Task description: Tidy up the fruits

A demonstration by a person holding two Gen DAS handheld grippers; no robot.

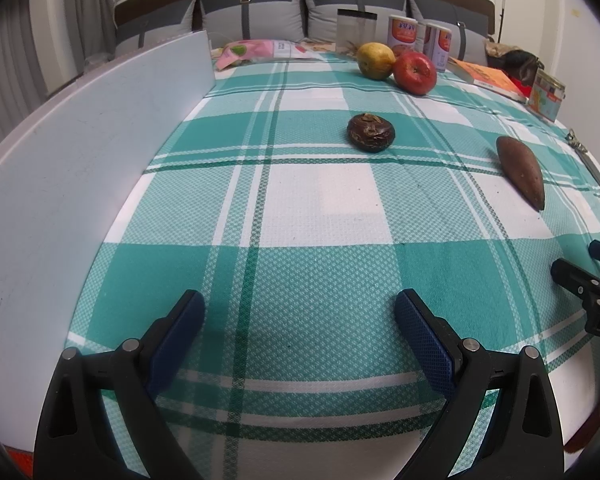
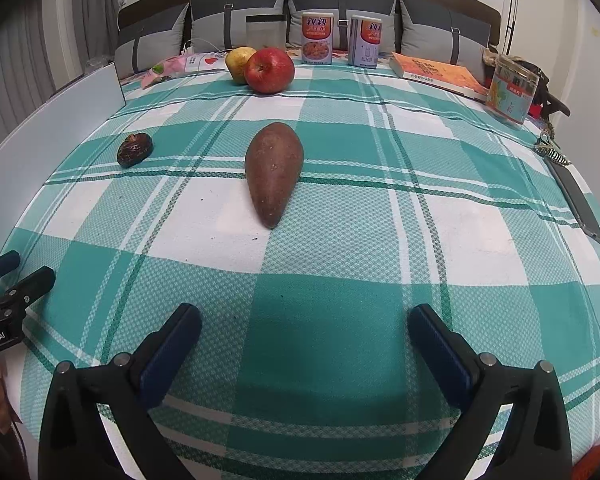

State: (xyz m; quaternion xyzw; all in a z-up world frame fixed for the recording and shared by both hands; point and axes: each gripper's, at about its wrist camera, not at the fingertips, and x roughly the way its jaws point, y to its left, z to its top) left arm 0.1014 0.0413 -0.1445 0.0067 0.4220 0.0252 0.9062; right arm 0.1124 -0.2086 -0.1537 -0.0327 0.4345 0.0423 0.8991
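The left tongs [image 1: 300, 320] are seen spread wide with nothing between the blue pads, held over the teal-and-white checked cloth [image 1: 312, 280] that covers the counter. The right tongs [image 2: 304, 332] are likewise spread to their widest and grip nothing.

In the right wrist view, a reddish-brown tapered sweet potato [image 2: 273, 172] is laid on the cloth at twelve o'clock from the right tongs, well apart from them, with its pointed end turned toward the camera. A dark brown, rough, rounded fruit [image 2: 135, 149] is found at about ten o'clock, near a white upright board [image 2: 60, 128]. A red apple [image 2: 269, 69] and a yellow-green pear [image 2: 239, 64] are set touching each other at the far edge, around twelve o'clock, with the pear to the left. Behind them two printed tins [image 2: 317, 38] are stood upright, and an orange book [image 2: 436, 70] is laid at about one o'clock.

In the left wrist view, the dark fruit lies at twelve o'clock.
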